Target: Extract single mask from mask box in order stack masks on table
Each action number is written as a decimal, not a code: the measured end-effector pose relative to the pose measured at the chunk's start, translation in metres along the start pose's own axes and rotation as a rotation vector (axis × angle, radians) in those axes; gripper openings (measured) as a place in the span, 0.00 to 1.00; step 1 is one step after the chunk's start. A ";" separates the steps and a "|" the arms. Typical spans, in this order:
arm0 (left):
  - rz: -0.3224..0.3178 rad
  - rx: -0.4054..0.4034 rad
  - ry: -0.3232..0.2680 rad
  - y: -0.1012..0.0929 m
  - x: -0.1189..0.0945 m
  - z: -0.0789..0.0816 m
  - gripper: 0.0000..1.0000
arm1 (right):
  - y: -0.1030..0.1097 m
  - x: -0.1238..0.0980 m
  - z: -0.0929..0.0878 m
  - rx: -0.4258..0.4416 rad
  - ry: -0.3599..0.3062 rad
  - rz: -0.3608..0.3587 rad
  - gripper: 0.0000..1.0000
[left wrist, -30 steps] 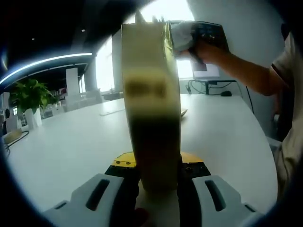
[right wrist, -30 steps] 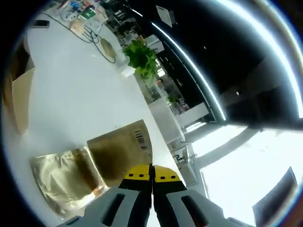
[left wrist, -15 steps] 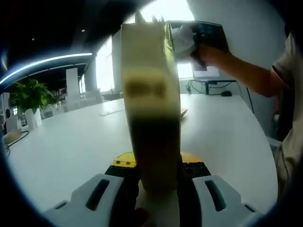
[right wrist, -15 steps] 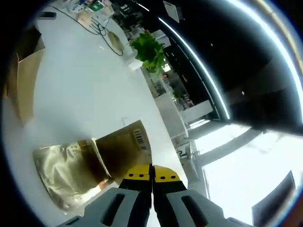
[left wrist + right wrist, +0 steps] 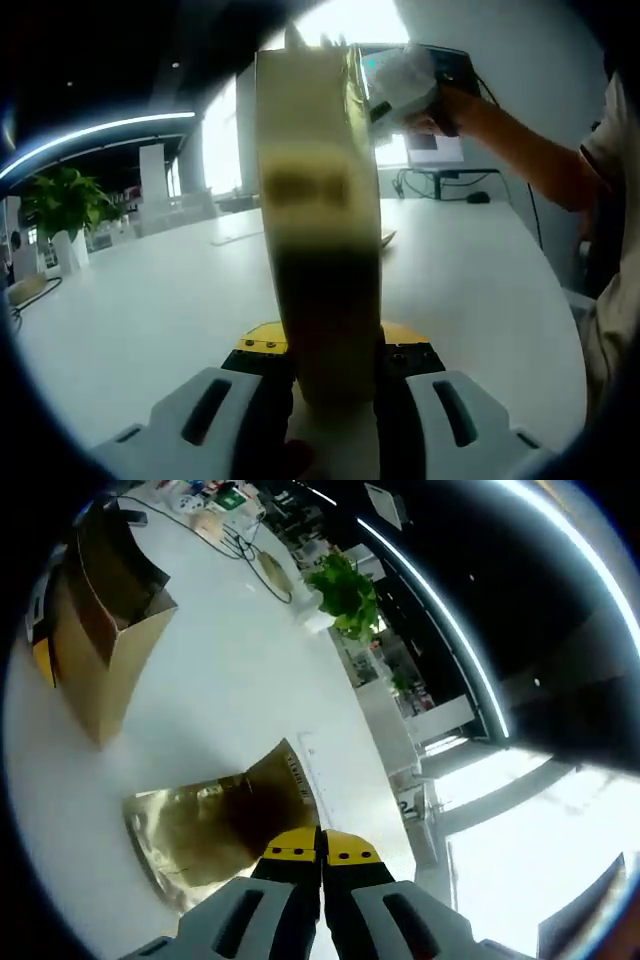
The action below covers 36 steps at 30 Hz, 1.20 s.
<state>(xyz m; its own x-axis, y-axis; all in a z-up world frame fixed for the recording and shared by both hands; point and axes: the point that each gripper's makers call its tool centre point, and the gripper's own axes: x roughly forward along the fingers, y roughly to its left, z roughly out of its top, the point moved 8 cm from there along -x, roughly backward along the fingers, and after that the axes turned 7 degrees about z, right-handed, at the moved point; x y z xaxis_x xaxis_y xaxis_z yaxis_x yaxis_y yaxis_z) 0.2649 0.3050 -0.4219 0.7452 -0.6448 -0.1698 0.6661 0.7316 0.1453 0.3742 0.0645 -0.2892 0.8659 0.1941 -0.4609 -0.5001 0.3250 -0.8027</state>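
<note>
A tall olive-brown mask box (image 5: 318, 220) stands upright between my left gripper's (image 5: 335, 345) jaws, which are shut on its lower end. Up by the box's top right, a person's hand (image 5: 455, 108) holds the right gripper (image 5: 402, 80). In the right gripper view the same box (image 5: 95, 645) sits at the upper left with its top open. My right gripper (image 5: 321, 852) is shut on a shiny gold mask packet (image 5: 195, 825), whose brown barcoded end (image 5: 290, 780) lies just ahead of the jaws. The packet hangs over the white table (image 5: 220, 695), apart from the box.
A potted plant (image 5: 62, 205) (image 5: 345, 590) stands on the table's far side. Cables and small items (image 5: 225, 520) lie at one end. A monitor (image 5: 432, 150) and more cables sit at the back. The person's body (image 5: 612, 260) is at the right edge.
The right gripper has moved away from the box's top, taking the gold packet with it; the box now shows much more in the right gripper view. The left gripper and box stay still.
</note>
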 end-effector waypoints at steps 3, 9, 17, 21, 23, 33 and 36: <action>0.000 0.000 0.000 0.000 0.000 0.000 0.21 | 0.010 -0.004 -0.001 -0.007 0.002 0.013 0.00; 0.000 0.000 0.000 0.000 0.000 0.000 0.21 | 0.026 -0.010 -0.005 -0.024 0.016 0.027 0.00; 0.002 0.000 0.001 0.000 0.000 0.000 0.21 | 0.049 -0.014 -0.010 -0.039 0.018 0.066 0.00; 0.002 0.000 0.002 -0.001 0.000 0.000 0.21 | 0.061 -0.013 -0.013 -0.037 0.019 0.087 0.00; 0.002 0.000 0.002 0.000 0.000 0.000 0.21 | 0.064 -0.015 -0.014 -0.035 0.020 0.092 0.00; 0.001 -0.001 0.003 0.001 0.000 -0.001 0.21 | 0.086 -0.007 -0.025 -0.043 0.037 0.105 0.00; 0.001 -0.001 0.003 0.001 0.000 -0.001 0.21 | 0.089 -0.007 -0.026 -0.046 0.038 0.104 0.00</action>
<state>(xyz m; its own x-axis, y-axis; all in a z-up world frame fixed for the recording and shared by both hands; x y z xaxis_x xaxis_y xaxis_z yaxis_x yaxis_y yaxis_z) 0.2657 0.3064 -0.4230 0.7457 -0.6436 -0.1724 0.6655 0.7322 0.1447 0.3239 0.0675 -0.3672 0.8095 0.1894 -0.5557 -0.5871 0.2618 -0.7660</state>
